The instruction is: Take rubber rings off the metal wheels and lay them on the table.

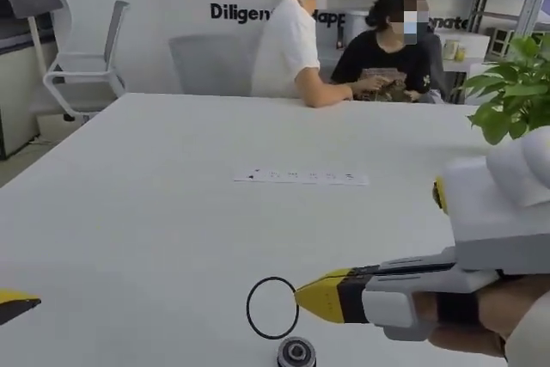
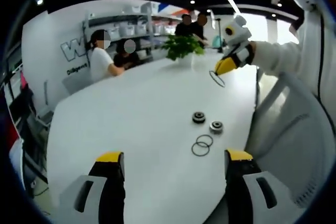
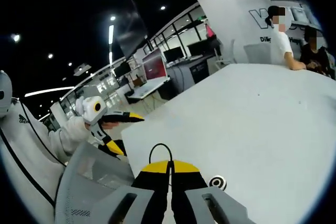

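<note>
Right gripper (image 1: 299, 296): my jaws shut on one ring (image 1: 248, 308), held over the desk (image 1: 172, 212). Left gripper (image 2: 174, 156): jaws wide, empty. Wheels (image 2: 198, 117) and laid rings (image 2: 192, 149) sit by the near edge. Risk: the pinch is thin, so the ring could slip and roll off.

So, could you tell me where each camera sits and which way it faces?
Head view: on the headset, facing forward and down over the table; shows the right gripper, its hand and its ring.
Left gripper view: facing along its open jaws across the table; the right gripper and right sleeve show.
Right gripper view: facing along its shut jaws over the table; the left gripper and left sleeve show.
All three share the held ring.
</note>
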